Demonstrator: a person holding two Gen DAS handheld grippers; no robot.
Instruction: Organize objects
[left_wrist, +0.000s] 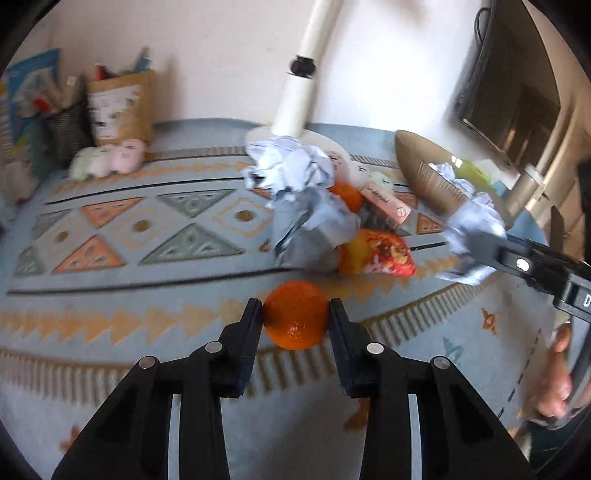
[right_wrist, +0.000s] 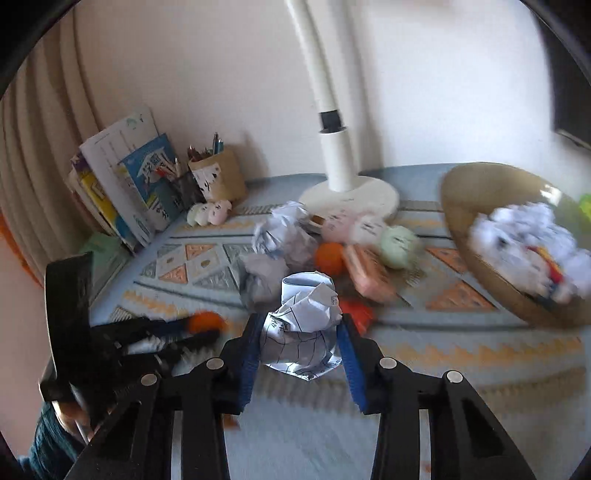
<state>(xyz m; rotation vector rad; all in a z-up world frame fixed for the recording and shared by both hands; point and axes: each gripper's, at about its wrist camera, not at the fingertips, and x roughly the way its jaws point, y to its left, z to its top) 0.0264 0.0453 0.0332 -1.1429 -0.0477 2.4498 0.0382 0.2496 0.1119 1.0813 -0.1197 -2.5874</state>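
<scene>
My left gripper (left_wrist: 295, 314) is shut on an orange (left_wrist: 295, 319), its pads pressing both sides, low over the patterned cloth (left_wrist: 129, 229). In the right wrist view the same left gripper (right_wrist: 207, 328) shows at the left with the orange (right_wrist: 205, 321) at its tips. My right gripper (right_wrist: 301, 332) is shut on a crumpled paper ball (right_wrist: 303, 328), lifted off the cloth; from the left wrist view this right gripper (left_wrist: 469, 251) holds the paper ball (left_wrist: 471, 225) near the brown bowl (left_wrist: 417, 166). A pile of crumpled papers (left_wrist: 295, 192), a second orange (left_wrist: 345, 195) and a red snack bag (left_wrist: 384, 254) lies mid-table.
The brown bowl (right_wrist: 476, 192) at the right holds crumpled paper (right_wrist: 532, 243). A white lamp base (right_wrist: 351, 195) and its pole stand at the back. Books (right_wrist: 122, 177), a pen cup (right_wrist: 218, 173) and small plush toys (right_wrist: 210, 214) line the left wall. A pink box (right_wrist: 369, 277) lies by the pile.
</scene>
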